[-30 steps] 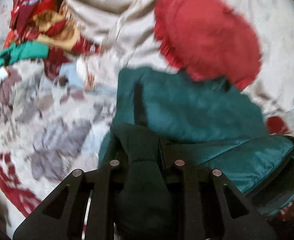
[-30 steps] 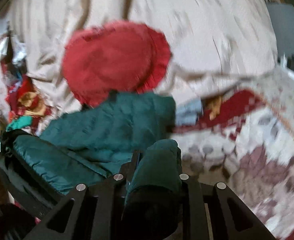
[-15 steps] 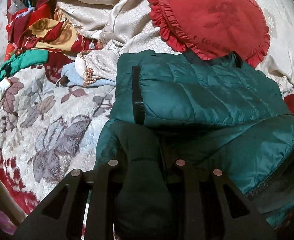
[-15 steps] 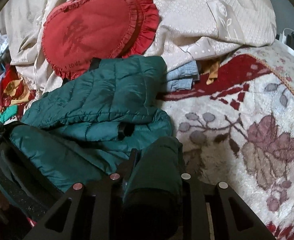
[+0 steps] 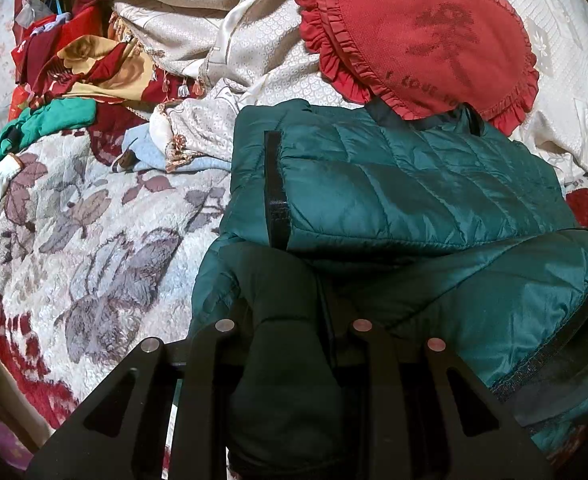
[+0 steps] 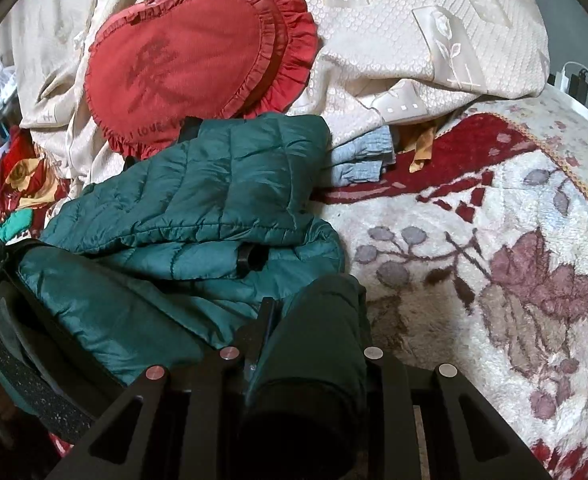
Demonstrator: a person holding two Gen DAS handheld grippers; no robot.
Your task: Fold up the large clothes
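Mid-fold: both claws pinch the near hem of the green puffer jacket (image 5: 414, 184).

The left claw (image 5: 289, 320) and right claw (image 6: 314, 320) are each nearly closed on a bunched fold of slick quilted fabric. The jacket lies partly doubled on the bed's plush floral blanket (image 6: 494, 260), its collar touching a ruffled red cushion (image 5: 414, 36). Next, I'd judge, carry the hem over evenly.

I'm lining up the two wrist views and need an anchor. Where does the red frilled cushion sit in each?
Left wrist: the red frilled cushion is at upper right, its lower edge against the green quilted jacket's collar.
Right wrist: the cushion is at upper left, above the jacket.
Shared landmark: the folded pale blue cloth beside the jacket, on the floral blanket.
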